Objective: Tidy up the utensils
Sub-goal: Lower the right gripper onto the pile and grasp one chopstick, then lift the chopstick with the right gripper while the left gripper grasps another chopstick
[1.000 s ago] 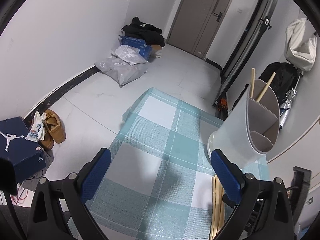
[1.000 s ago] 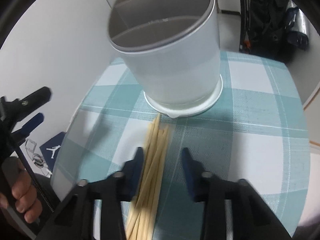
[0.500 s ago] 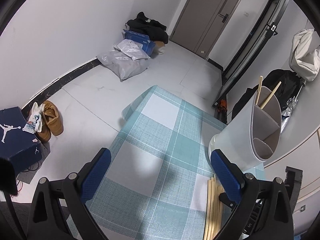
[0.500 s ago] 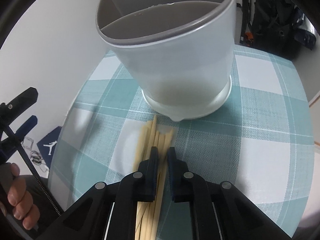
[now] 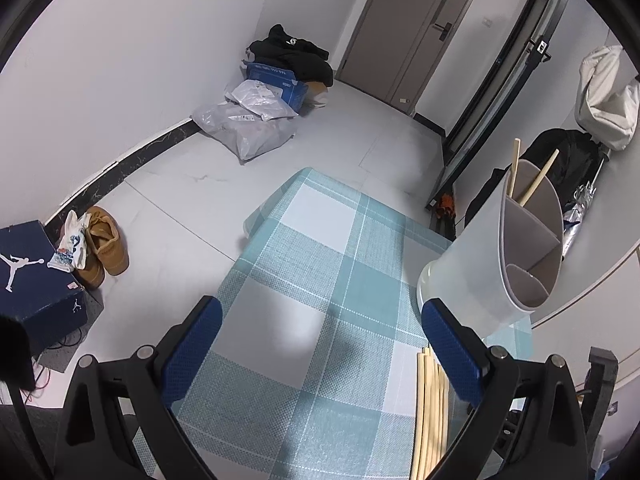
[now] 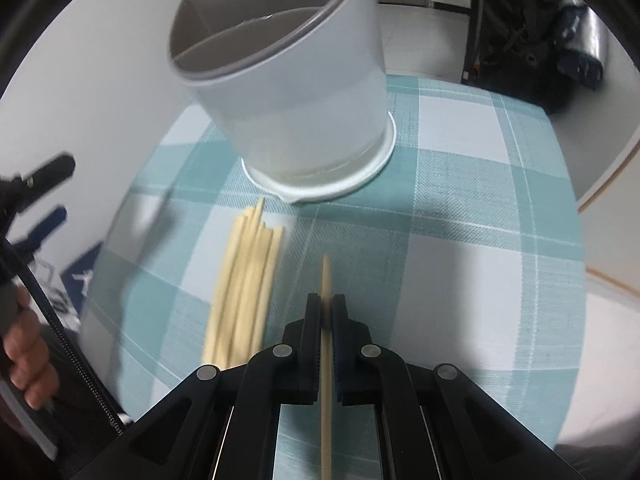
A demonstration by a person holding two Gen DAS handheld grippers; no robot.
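Observation:
My right gripper (image 6: 327, 301) is shut on a single wooden chopstick (image 6: 325, 276), whose tip sticks out ahead of the pads. Left of it, a bundle of several chopsticks (image 6: 246, 276) lies on the checked tablecloth (image 6: 460, 216). Beyond stands a white divided utensil holder (image 6: 296, 92). In the left wrist view the holder (image 5: 492, 264) holds two chopsticks (image 5: 538, 182) in its far compartment, and the bundle (image 5: 430, 412) lies by the right finger. My left gripper (image 5: 320, 324) hangs open over the cloth, holding nothing.
A person's hand (image 6: 24, 352) grips the left tool at the left edge. On the floor are a blue shoebox (image 5: 32, 276), brown shoes (image 5: 104, 240), plastic bags (image 5: 248, 128) and dark bags (image 5: 560, 168). A round table edge (image 6: 608, 184) curves at right.
The right gripper closed on one chopstick in the bundle, then carried it to the right, clear of the rest. The left gripper stayed where it was.

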